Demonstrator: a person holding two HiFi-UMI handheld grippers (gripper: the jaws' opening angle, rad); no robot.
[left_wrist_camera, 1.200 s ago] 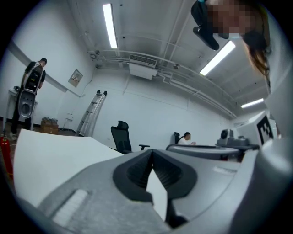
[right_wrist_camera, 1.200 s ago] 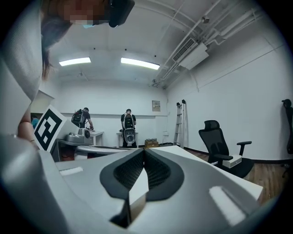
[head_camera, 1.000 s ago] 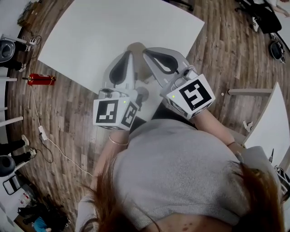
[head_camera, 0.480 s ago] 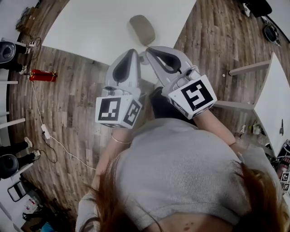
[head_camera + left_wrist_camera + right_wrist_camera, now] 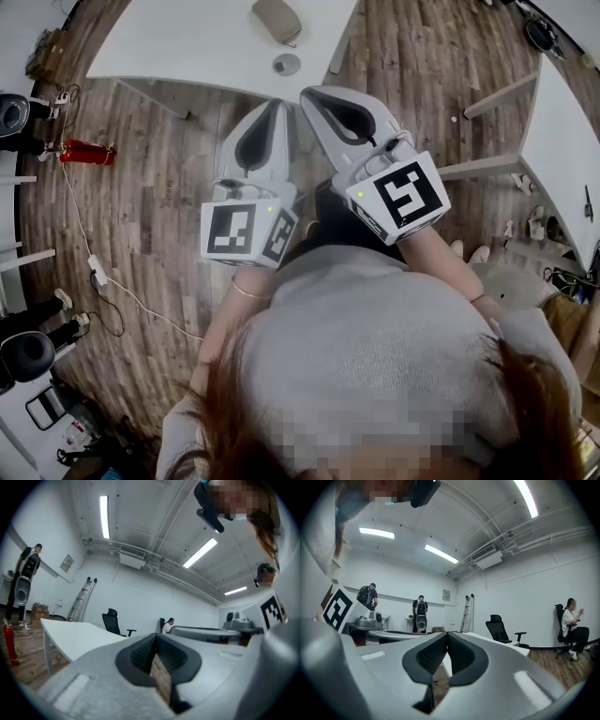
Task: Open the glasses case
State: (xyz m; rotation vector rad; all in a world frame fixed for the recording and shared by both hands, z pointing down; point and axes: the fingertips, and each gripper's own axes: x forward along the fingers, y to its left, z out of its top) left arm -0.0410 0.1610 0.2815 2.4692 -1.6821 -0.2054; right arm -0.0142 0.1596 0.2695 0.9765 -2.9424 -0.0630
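Our left hand-held gripper (image 5: 277,105) and right hand-held gripper (image 5: 309,94) hang closed, empty, over the floor (image 5: 159,206); the case (image 5: 277,19) lies at 12 o'clock on the table (image 5: 187,47). We judge it light, stiff, slippery: pin base, pry lid's seam.

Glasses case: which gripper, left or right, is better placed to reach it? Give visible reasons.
Left, marginally. The left gripper points nearly straight at the glasses case on the table; the right gripper angles in from the side. Both are shut, empty, short of the table.
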